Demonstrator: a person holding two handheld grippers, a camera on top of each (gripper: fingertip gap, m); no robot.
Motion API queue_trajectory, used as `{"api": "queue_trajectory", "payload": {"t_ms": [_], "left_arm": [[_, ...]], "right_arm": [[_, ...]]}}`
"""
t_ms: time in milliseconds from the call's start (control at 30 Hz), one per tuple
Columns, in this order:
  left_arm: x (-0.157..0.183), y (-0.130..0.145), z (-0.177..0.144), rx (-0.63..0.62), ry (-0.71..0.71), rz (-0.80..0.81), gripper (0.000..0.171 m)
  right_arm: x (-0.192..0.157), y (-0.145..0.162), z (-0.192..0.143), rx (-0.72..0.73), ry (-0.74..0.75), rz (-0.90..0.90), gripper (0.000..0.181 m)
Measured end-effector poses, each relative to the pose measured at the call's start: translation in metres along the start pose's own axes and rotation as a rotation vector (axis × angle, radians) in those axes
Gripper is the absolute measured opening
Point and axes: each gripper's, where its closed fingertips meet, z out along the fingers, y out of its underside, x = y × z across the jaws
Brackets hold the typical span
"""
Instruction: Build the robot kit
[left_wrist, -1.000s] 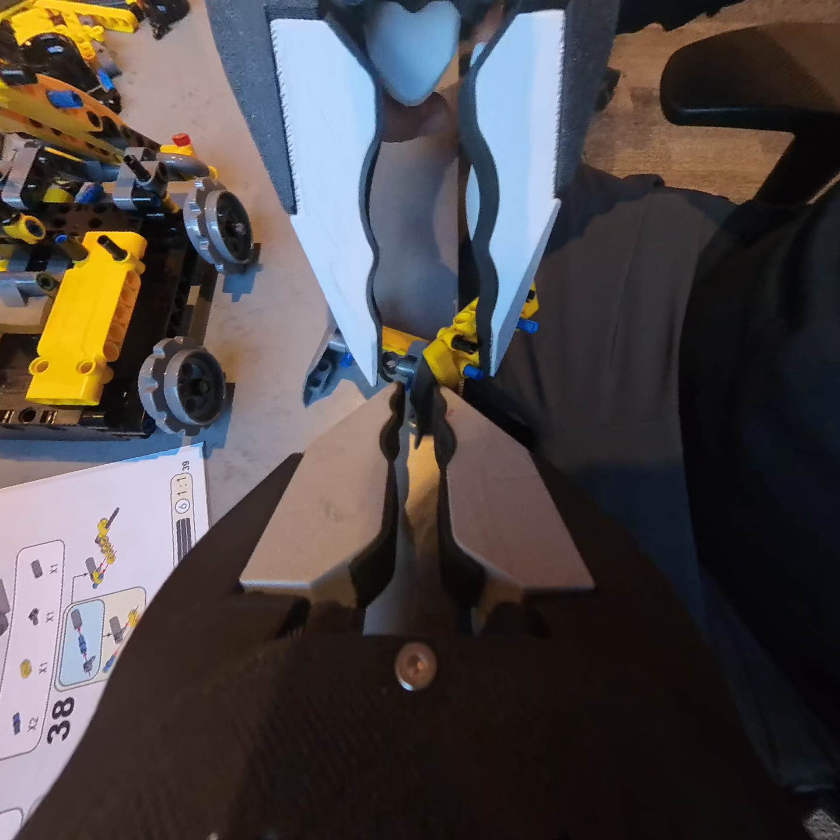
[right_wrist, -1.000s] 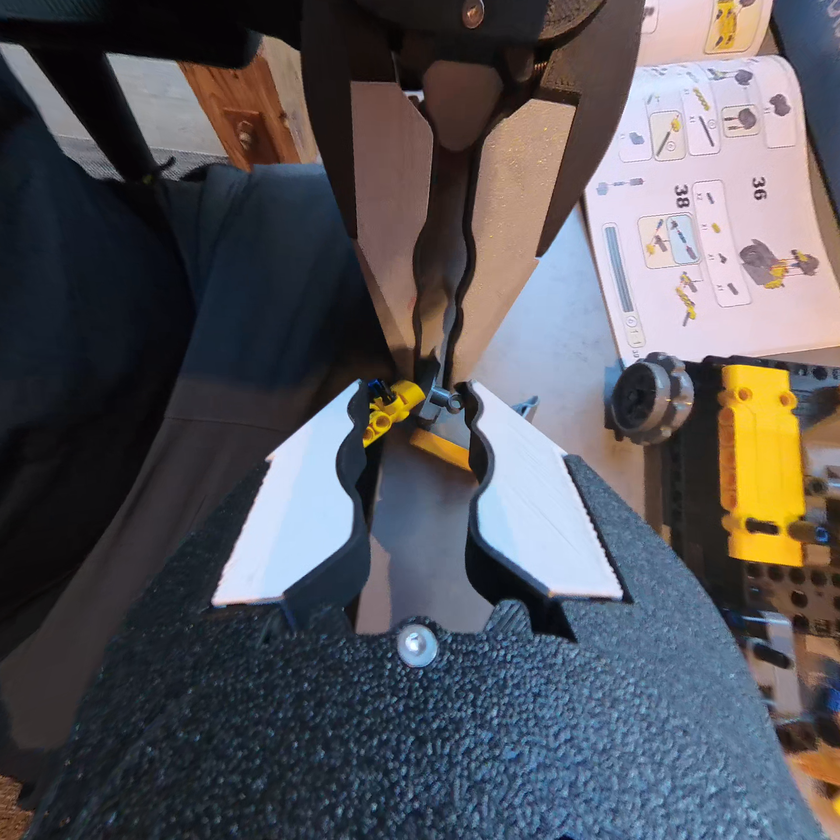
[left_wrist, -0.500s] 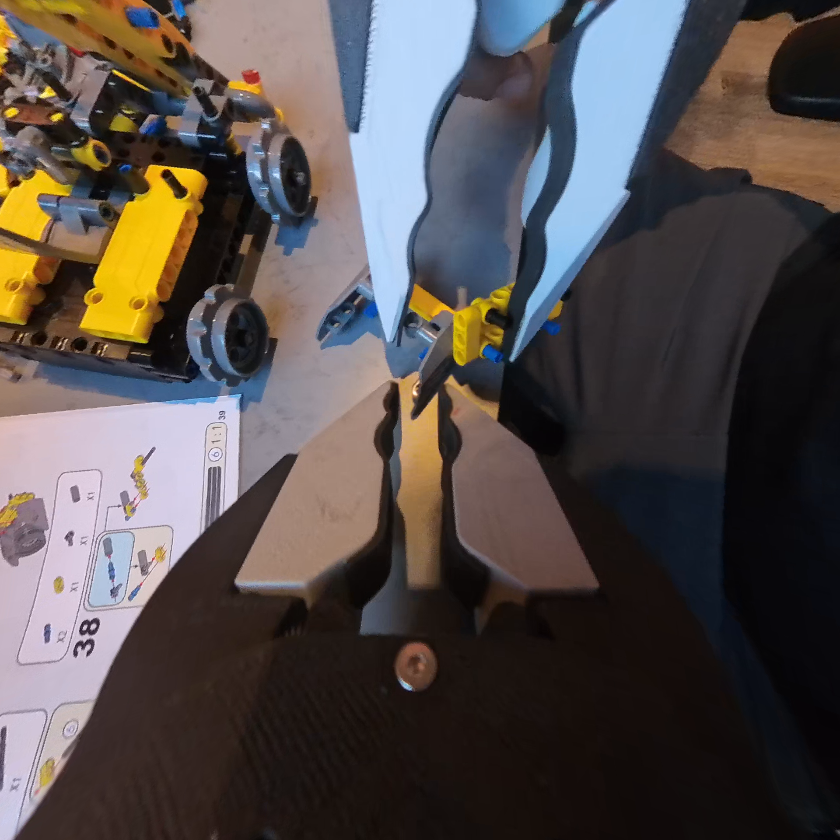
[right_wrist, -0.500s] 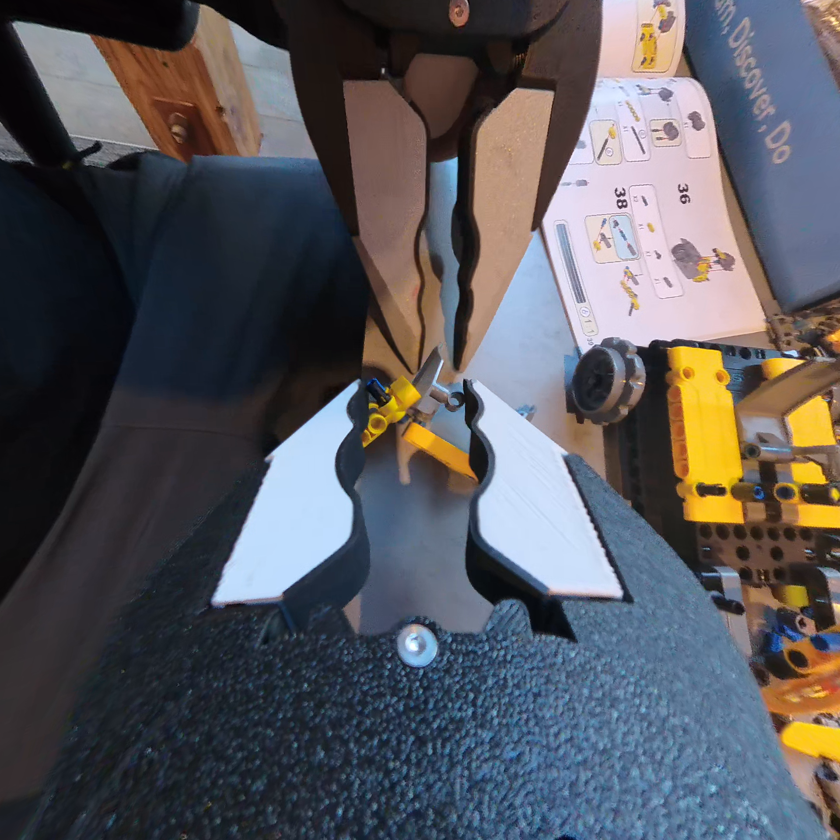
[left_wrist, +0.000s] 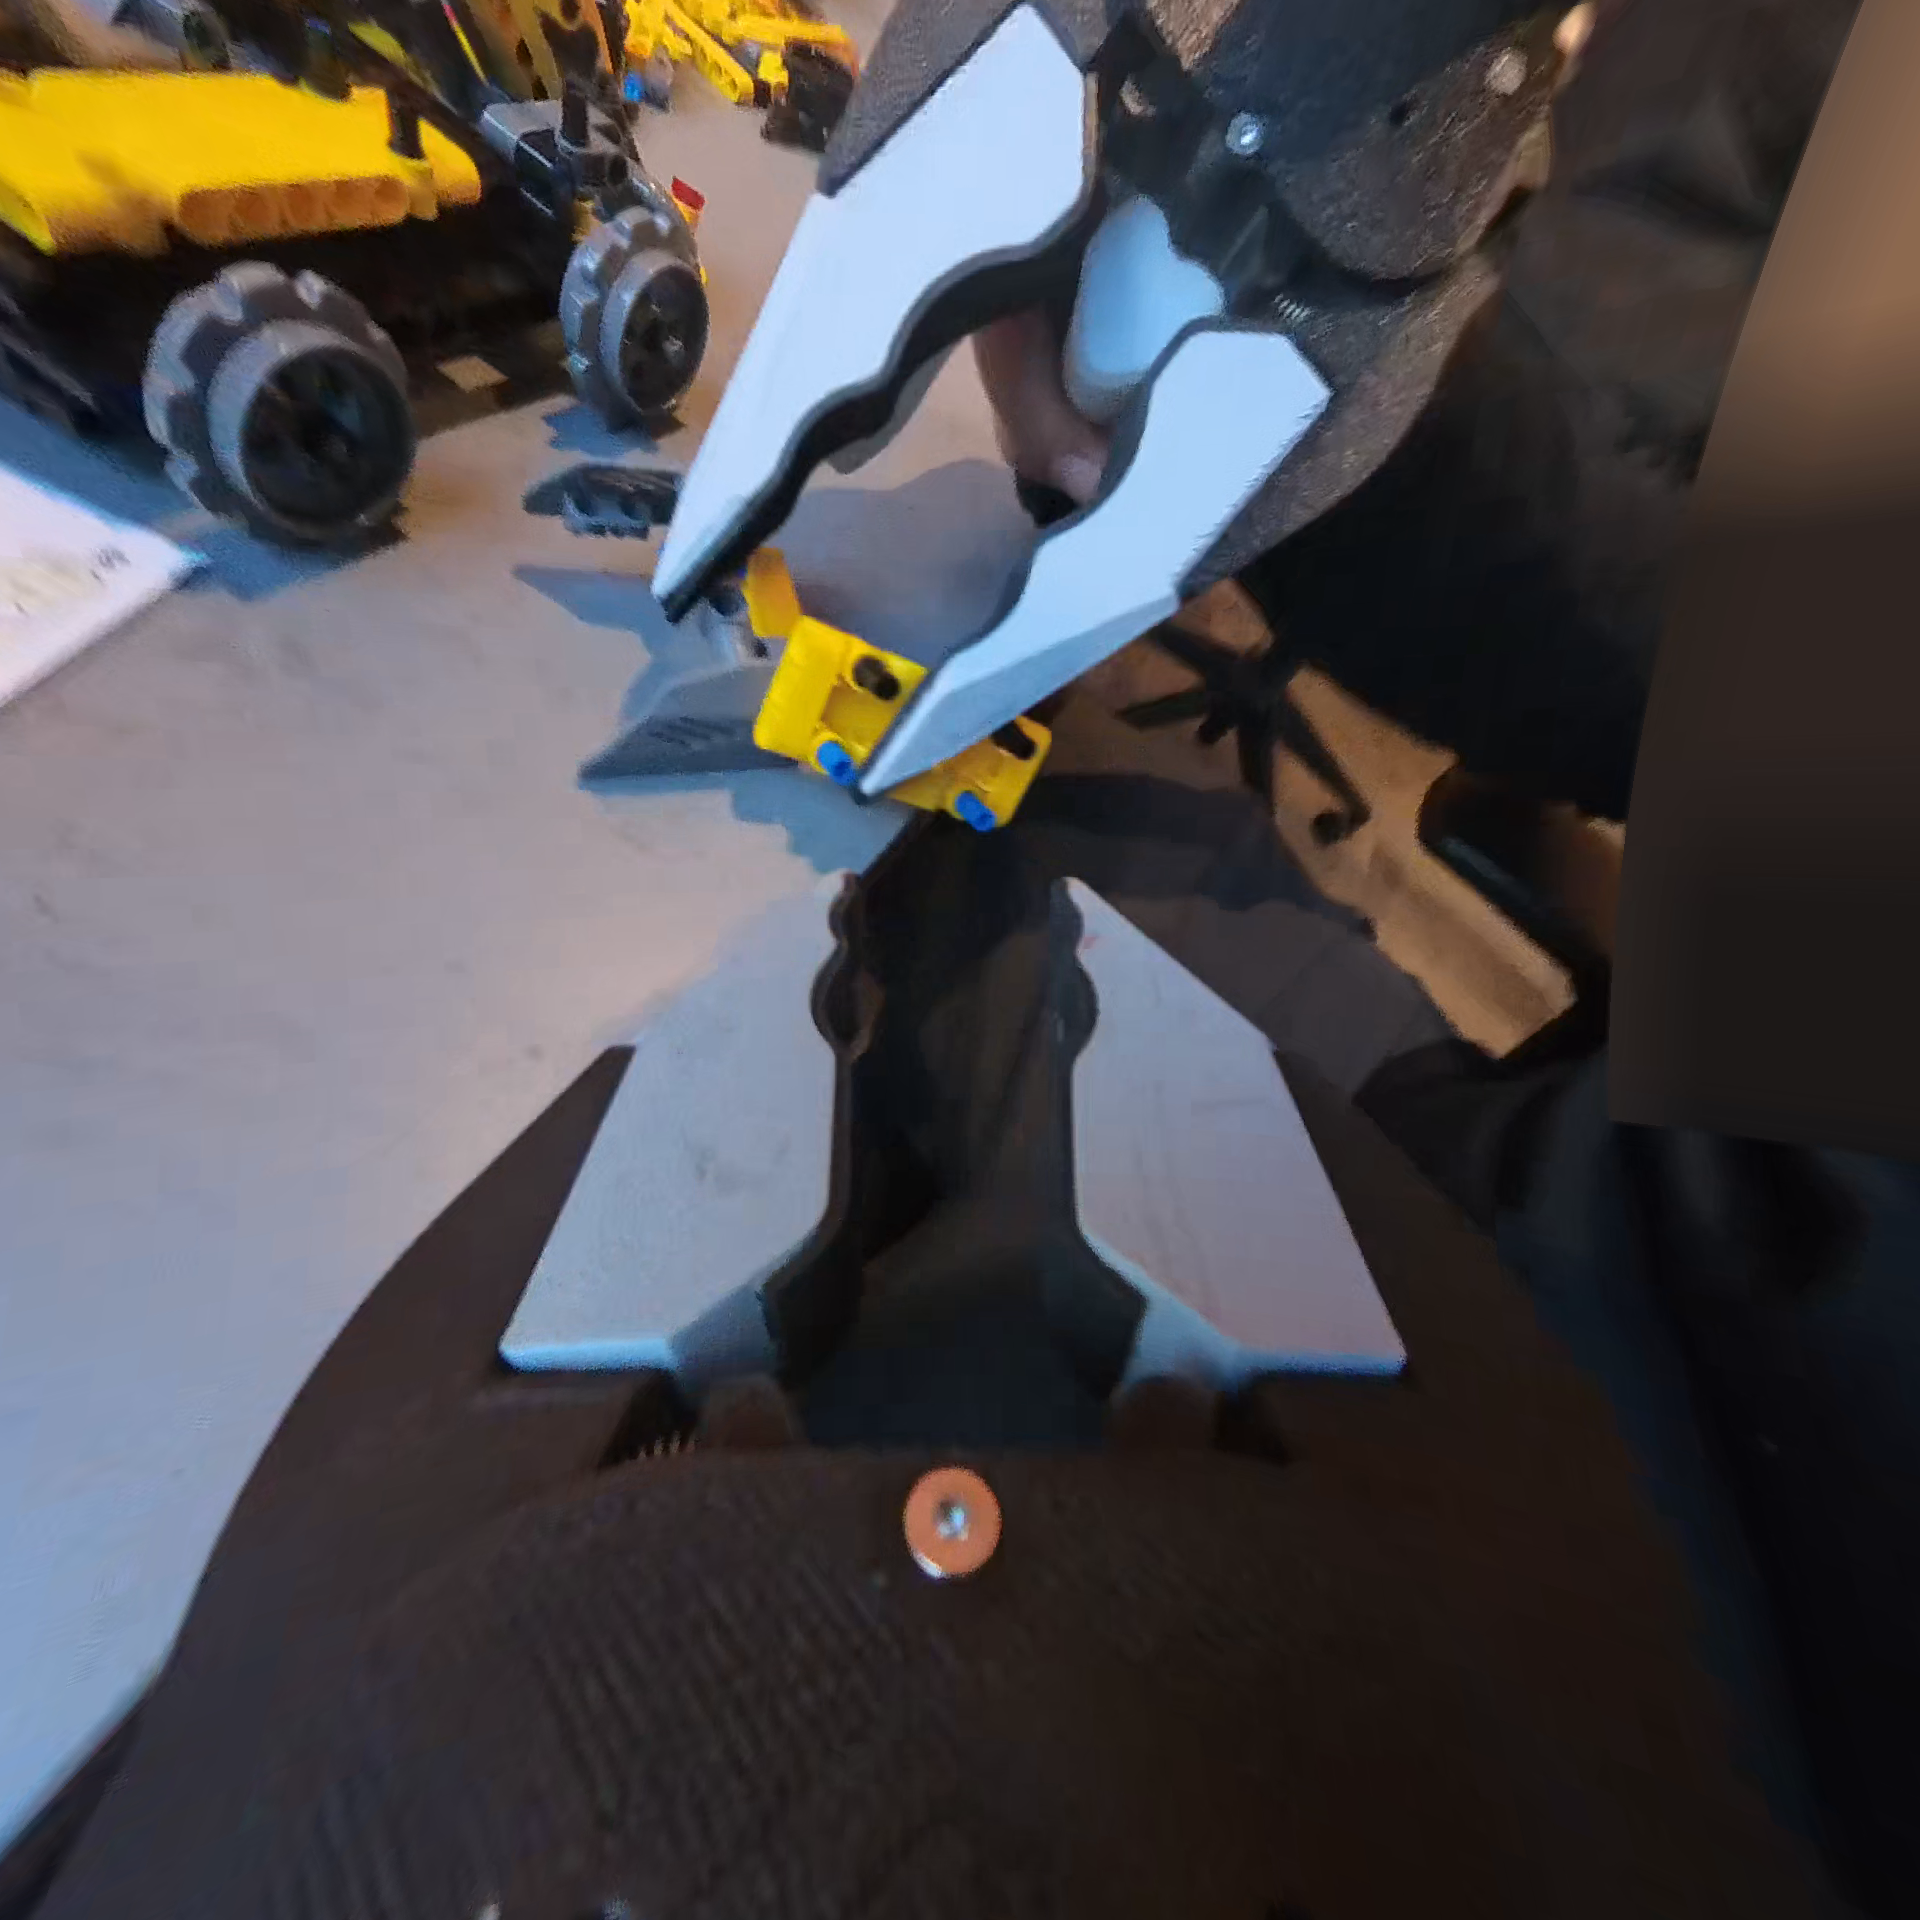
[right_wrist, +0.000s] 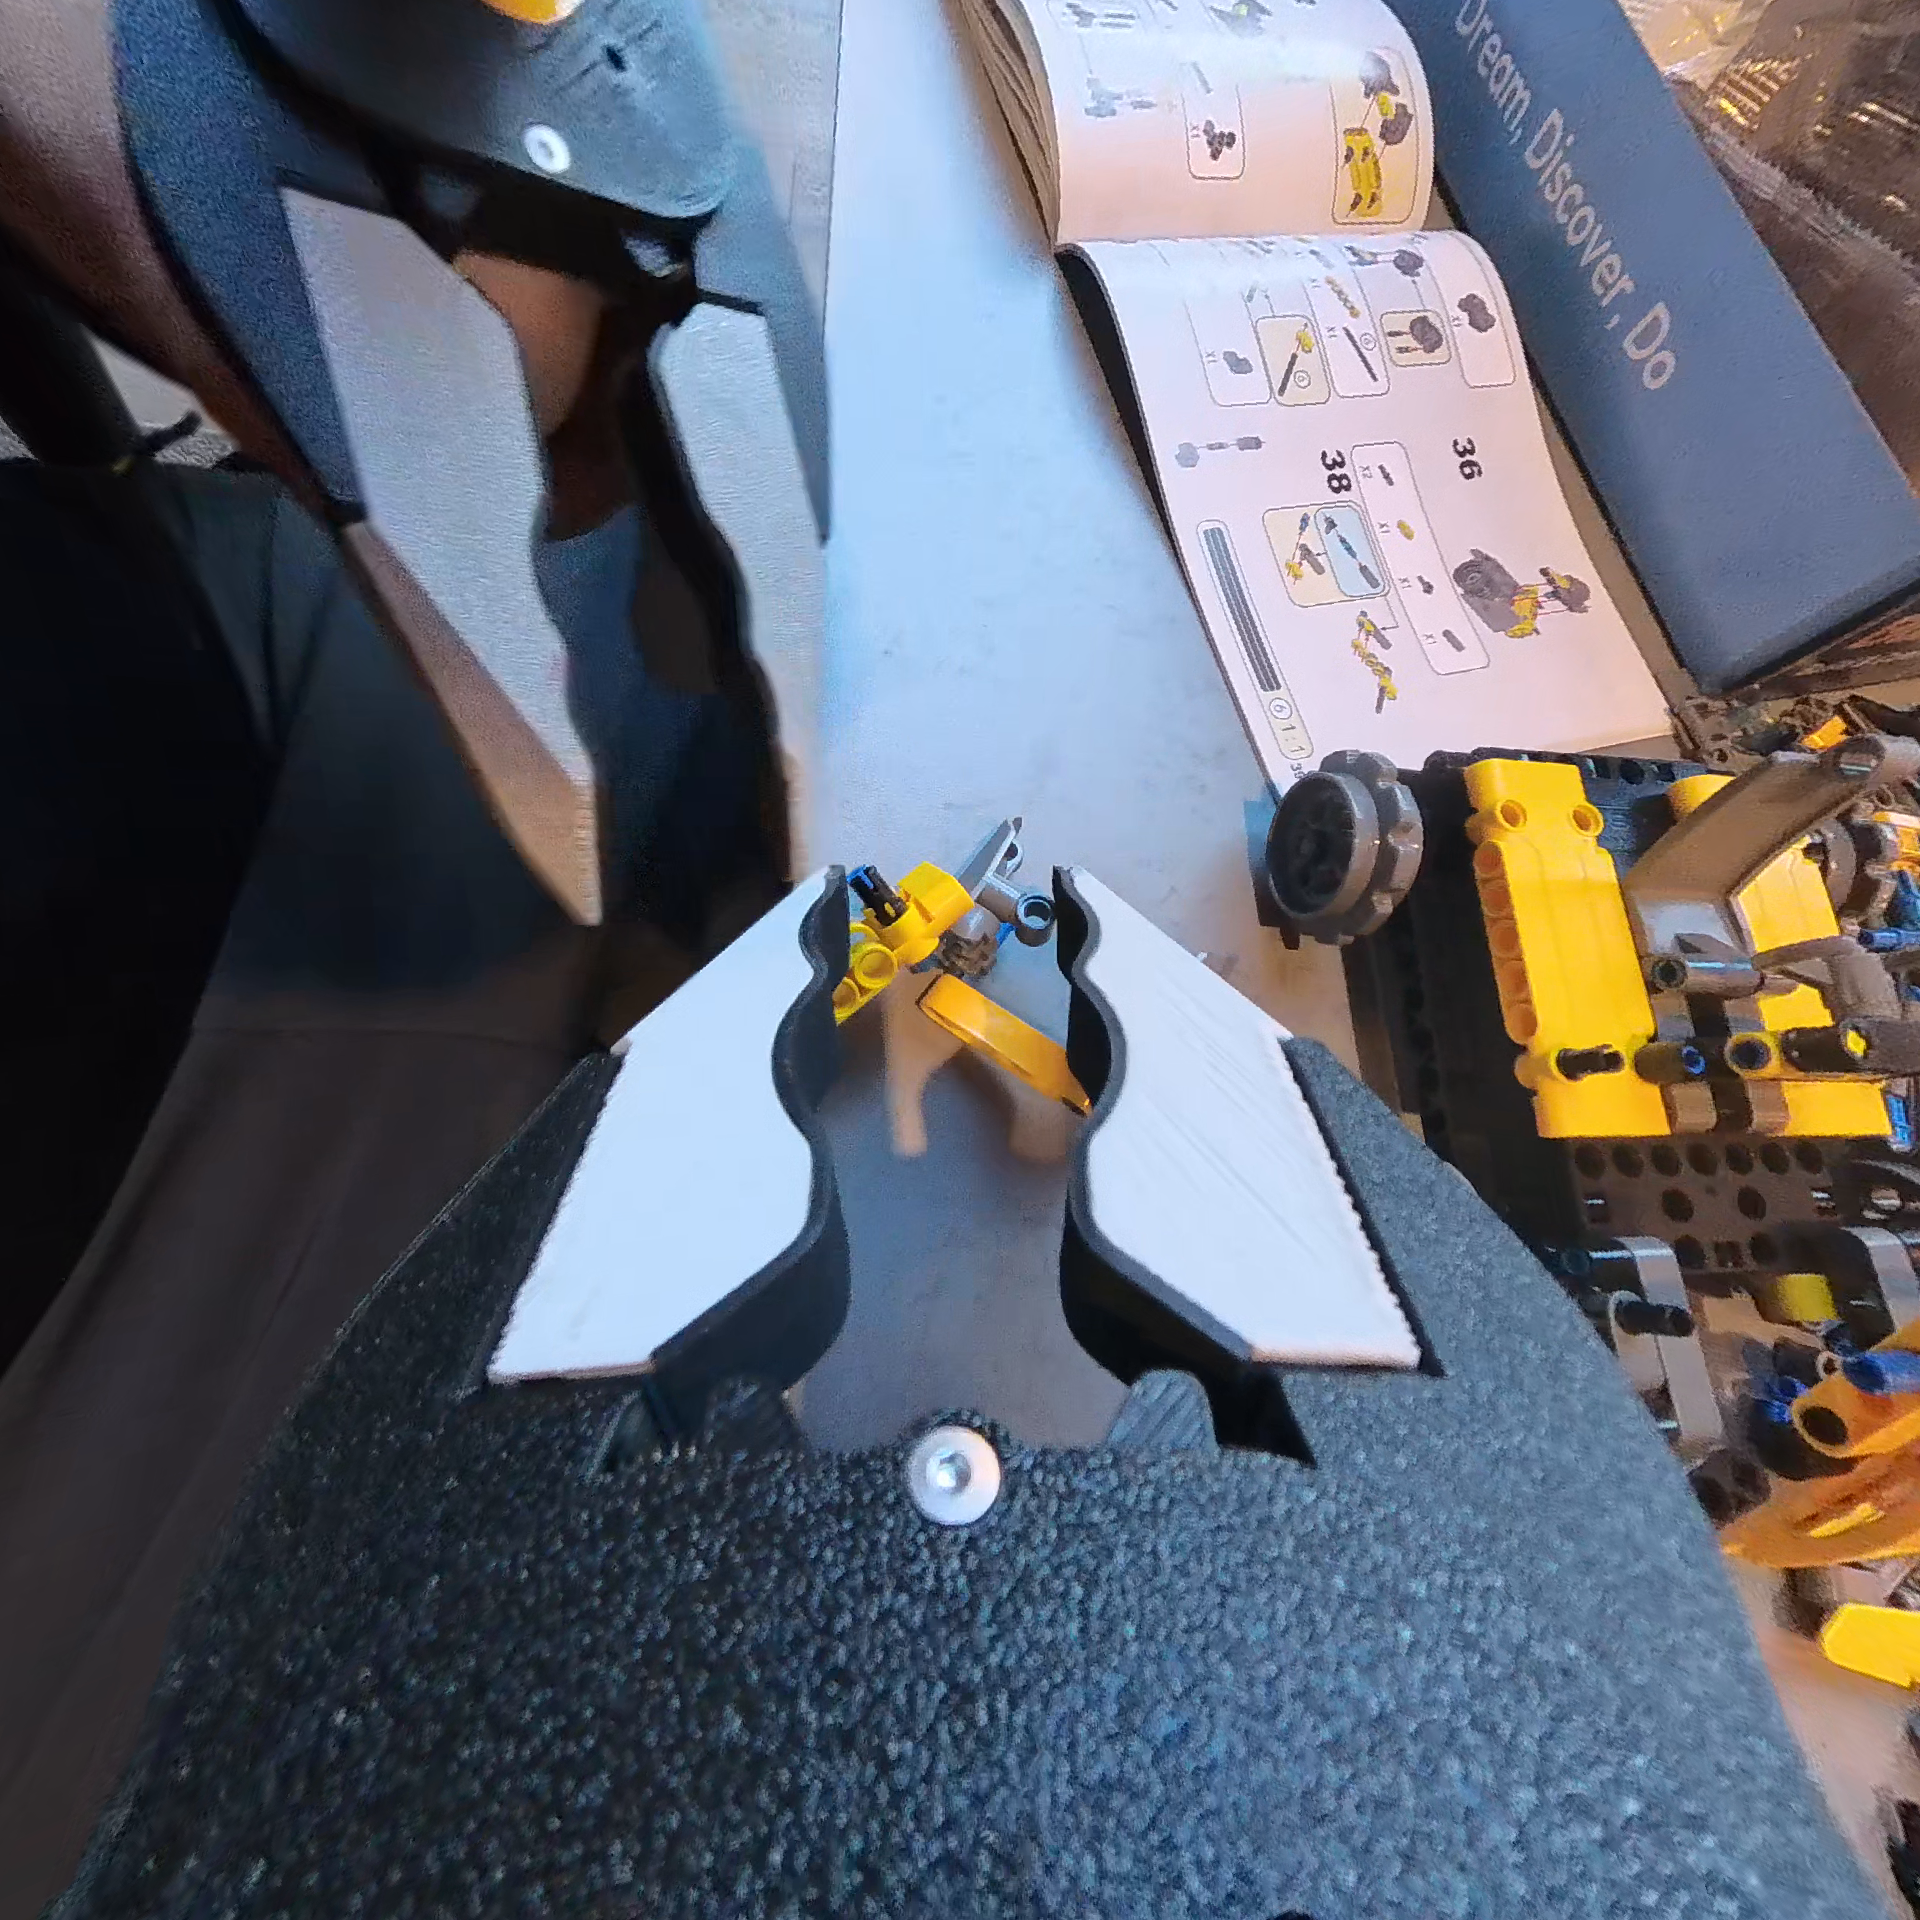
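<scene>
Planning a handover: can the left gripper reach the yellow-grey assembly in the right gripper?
Probably yes: the left gripper is open, just short of the yellow-grey assembly, with nothing between.

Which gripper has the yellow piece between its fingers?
The right gripper, with white fingers: the yellow piece sits between its tips. The left gripper, with grey fingers, is open and empty.
</scene>
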Motion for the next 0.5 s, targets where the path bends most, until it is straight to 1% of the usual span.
{"api": "queue_trajectory", "payload": {"t_ms": [67,167,267,367,500], "left_arm": [[0.008,0.005,0.000,0.026,0.028,-0.068,0.033],[0.011,0.013,0.007,0.012,0.038,-0.127,0.037],[0.019,0.012,0.018,0.032,0.117,-0.258,0.043],[0.024,0.005,0.026,0.103,0.175,-0.390,0.044],[0.025,-0.008,0.032,0.205,0.201,-0.536,0.048]], "right_arm": [[0.000,0.000,0.000,0.005,0.001,-0.001,0.040],[0.000,-0.001,0.000,0.007,0.002,-0.004,0.040],[-0.001,-0.001,0.001,0.011,0.002,-0.002,0.040],[-0.001,-0.001,0.001,0.017,0.002,0.003,0.040],[0.001,-0.001,0.001,0.013,0.012,-0.004,0.040]]}}
